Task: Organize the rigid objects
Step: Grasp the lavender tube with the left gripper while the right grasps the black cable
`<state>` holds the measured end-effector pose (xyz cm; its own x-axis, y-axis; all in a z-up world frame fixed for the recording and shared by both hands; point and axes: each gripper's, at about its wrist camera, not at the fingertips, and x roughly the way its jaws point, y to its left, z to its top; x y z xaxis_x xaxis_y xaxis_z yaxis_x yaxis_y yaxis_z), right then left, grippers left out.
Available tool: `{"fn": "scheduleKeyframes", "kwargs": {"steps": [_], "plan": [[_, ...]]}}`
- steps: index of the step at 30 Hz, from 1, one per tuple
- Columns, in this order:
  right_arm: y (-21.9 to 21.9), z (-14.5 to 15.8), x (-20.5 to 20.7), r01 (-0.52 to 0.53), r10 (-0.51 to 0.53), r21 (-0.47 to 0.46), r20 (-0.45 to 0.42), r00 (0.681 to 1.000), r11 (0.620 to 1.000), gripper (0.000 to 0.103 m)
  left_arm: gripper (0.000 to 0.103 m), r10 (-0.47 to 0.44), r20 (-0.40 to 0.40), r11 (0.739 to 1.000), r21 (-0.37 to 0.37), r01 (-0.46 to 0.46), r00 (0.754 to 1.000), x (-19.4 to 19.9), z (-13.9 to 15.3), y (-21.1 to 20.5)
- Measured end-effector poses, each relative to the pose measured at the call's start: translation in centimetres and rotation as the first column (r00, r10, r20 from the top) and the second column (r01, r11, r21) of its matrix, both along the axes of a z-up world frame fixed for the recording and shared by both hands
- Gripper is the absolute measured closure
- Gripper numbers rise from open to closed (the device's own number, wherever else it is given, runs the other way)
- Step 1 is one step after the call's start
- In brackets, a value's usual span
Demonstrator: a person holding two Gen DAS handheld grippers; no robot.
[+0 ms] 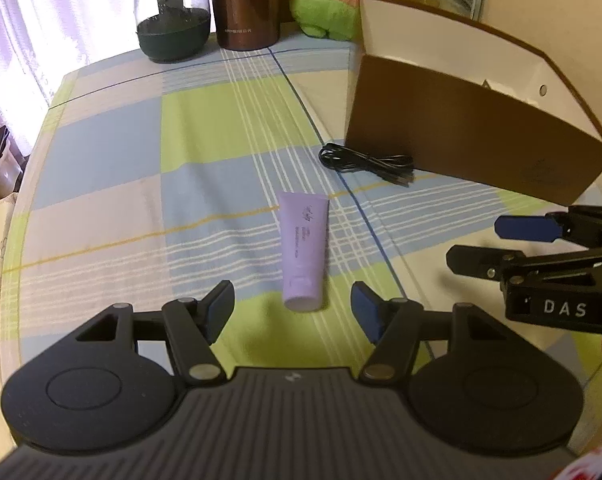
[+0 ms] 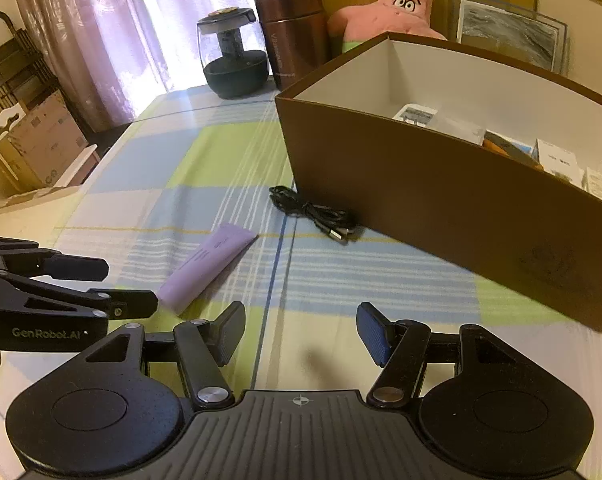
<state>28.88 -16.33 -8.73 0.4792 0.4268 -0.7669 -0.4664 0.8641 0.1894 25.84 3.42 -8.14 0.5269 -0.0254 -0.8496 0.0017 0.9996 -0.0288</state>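
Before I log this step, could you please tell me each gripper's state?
Left gripper: open, holding nothing.
Right gripper: open, holding nothing.

- The tube [image 1: 304, 252] lies on the desk [image 1: 101, 168], about mid-desk, toward the near edge.
- The cable [image 1: 367, 165] lies beyond the tube, just beside the box [image 1: 461, 136].
- The box stands along the right edge, small packages [image 2: 417, 114] inside.
- The jar [image 1: 173, 12], canister [image 1: 247, 4] and plush toy [image 1: 325, 4] line the far edge.
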Motion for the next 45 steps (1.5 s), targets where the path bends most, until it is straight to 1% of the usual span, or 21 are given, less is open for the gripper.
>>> {"fn": "scheduleKeyframes", "kwargs": {"steps": [4, 12, 18, 19, 20, 22, 23, 24, 27, 31, 36, 38, 39, 41, 43, 45], "plan": [[0.4, -0.6, 1.4, -0.003, 0.003, -0.004, 0.007, 1.000, 1.000, 0.044, 0.042, -0.012, -0.022, 1.000, 0.009, 0.012, 1.000, 1.9, -1.2, 0.2], [0.9, -2.0, 3.5, 0.003, -0.003, -0.026, 0.001, 1.000, 1.000, 0.044, 0.042, -0.059, -0.040, 0.998, 0.034, 0.061, 0.997, 4.7, -3.1, -0.6], [1.3, -2.8, 4.6, 0.004, -0.004, -0.031, 0.008, 1.000, 1.000, 0.044, 0.042, -0.063, -0.051, 0.997, 0.041, 0.065, 0.997, 6.4, -4.5, -0.9], [1.4, -2.9, 4.8, 0.003, -0.003, -0.031, 0.011, 1.000, 1.000, 0.044, 0.048, -0.063, -0.053, 0.997, 0.045, 0.065, 0.997, 6.6, -4.7, -1.0], [1.6, -3.0, 5.1, 0.001, 0.000, -0.033, 0.014, 1.000, 0.999, 0.044, 0.057, -0.065, -0.055, 0.997, 0.046, 0.068, 0.996, 6.7, -4.9, -1.0], [1.8, -3.2, 5.5, -0.002, 0.003, -0.037, 0.022, 1.000, 0.999, 0.044, 0.062, -0.074, -0.046, 0.996, 0.054, 0.076, 0.996, 6.7, -5.0, -1.0], [1.9, -3.3, 5.7, -0.002, 0.003, -0.036, 0.026, 1.000, 0.999, 0.044, 0.068, -0.081, -0.039, 0.995, 0.060, 0.083, 0.996, 6.7, -5.0, -1.0], [2.0, -3.4, 6.0, -0.002, 0.003, -0.036, 0.030, 1.000, 0.999, 0.044, 0.071, -0.086, -0.033, 0.994, 0.061, 0.088, 0.996, 6.6, -4.9, -0.9], [2.5, -3.7, 6.7, -0.001, 0.002, -0.040, 0.039, 0.999, 0.999, 0.044, 0.072, -0.043, -0.024, 0.995, 0.086, 0.045, 0.999, 6.6, -4.8, -0.1], [3.2, -4.1, 7.4, -0.008, 0.011, -0.049, 0.057, 0.998, 0.999, 0.046, 0.072, 0.021, -0.022, 0.997, 0.080, -0.019, 1.000, 6.7, -4.7, 1.9], [4.1, -5.0, 8.2, -0.004, 0.011, -0.077, 0.085, 0.996, 0.997, 0.058, 0.072, 0.076, -0.022, 0.994, 0.085, -0.074, 0.997, 6.6, -4.6, 4.0], [4.3, -5.2, 8.4, -0.002, 0.010, -0.094, 0.085, 0.996, 0.996, 0.067, 0.072, 0.089, -0.022, 0.993, 0.083, -0.087, 0.996, 6.5, -4.6, 4.6], [4.3, -5.2, 8.3, -0.012, 0.019, -0.087, 0.080, 0.997, 0.996, 0.068, 0.072, 0.095, -0.022, 0.992, 0.082, -0.093, 0.995, 6.4, -4.6, 4.8], [4.5, -4.9, 7.6, -0.068, 0.072, -0.064, 0.062, 0.995, 0.996, 0.070, 0.072, 0.101, -0.020, 0.992, 0.079, -0.099, 0.995, 6.2, -4.6, 5.1], [4.7, -4.5, 6.8, -0.116, 0.120, -0.061, 0.062, 0.991, 0.991, 0.070, 0.072, 0.109, -0.020, 0.991, 0.074, -0.107, 0.994, 6.1, -4.6, 5.3], [4.9, -4.4, 6.7, -0.099, 0.107, -0.092, 0.086, 0.991, 0.991, 0.069, 0.072, 0.113, -0.023, 0.991, 0.070, -0.111, 0.993, 6.2, -4.6, 5.3]]}}
